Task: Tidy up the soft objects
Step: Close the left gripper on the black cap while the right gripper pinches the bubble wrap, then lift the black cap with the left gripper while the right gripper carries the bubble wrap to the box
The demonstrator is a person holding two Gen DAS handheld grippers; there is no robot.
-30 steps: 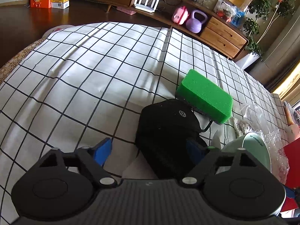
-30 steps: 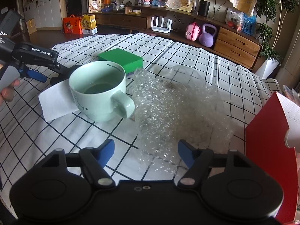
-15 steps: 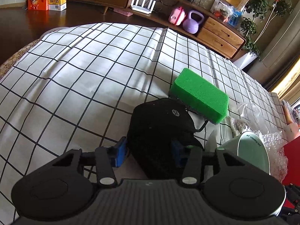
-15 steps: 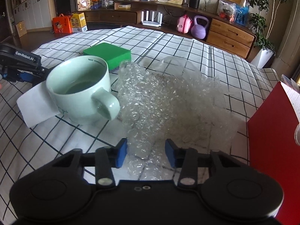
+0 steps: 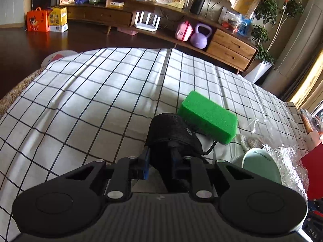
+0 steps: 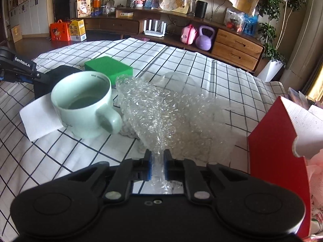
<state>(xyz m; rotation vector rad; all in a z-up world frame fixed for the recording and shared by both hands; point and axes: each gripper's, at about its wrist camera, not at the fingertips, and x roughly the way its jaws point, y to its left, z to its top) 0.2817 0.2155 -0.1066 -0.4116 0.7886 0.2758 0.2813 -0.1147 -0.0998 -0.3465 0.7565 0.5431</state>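
Low in the left wrist view, the left gripper [image 5: 161, 161] has just been closing and now pinches the near edge of a black fabric pouch [image 5: 171, 133] on the checked cloth [image 5: 90, 104]. Touching the pouch's far side, right of centre, lies a green sponge [image 5: 208, 117]; a thin black cord curls out between them. At lower right a pale green mug [image 5: 260, 167] shows only as a tilted rim beside crumpled bubble wrap [image 5: 290, 161].

The right wrist view shows what that one hides. The right gripper [image 6: 157, 166], its jaws also just closing, squeezes a thin fold of the bubble wrap [image 6: 171, 117], which spreads across the middle. The mug [image 6: 84, 102] stands upright at centre left, touching the wrap, on a white paper sheet [image 6: 38, 121]. A red box [image 6: 276, 161] crowds the right edge.
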